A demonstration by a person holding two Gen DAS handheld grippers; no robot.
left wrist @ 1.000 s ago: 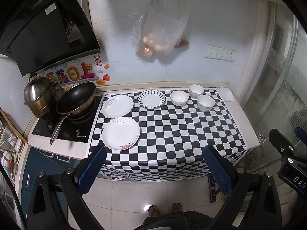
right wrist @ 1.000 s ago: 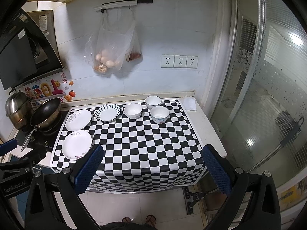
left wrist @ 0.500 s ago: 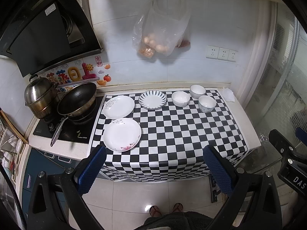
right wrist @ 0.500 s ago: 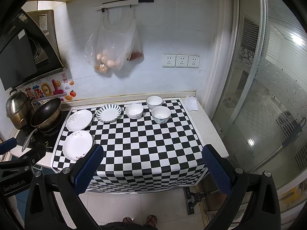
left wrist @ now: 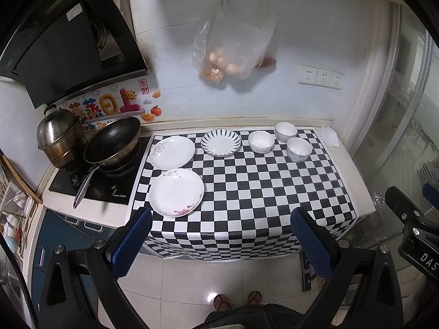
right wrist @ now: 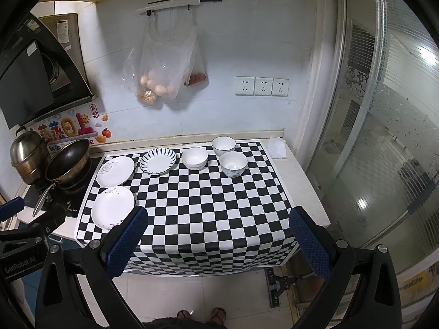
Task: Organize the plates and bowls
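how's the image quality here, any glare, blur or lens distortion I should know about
Left wrist view: strong fisheye bending, black vignette at the corners, a bright glare spot on the floor tile; plates and bowls are sharp. Right wrist view: same curvature, the glass door is washed with reflections, the wall evenly lit, the cloth crisp.

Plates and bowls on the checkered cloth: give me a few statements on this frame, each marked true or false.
1. Three plates lie on the checkered cloth. True.
2. The blue-striped plate is stacked on another plate. False: it lies alone.
3. Three bowls, including the patterned bowl, stand near the back right. True.
4. The left gripper grips a plate. False: it is open and empty.
5. The right gripper is open. True.
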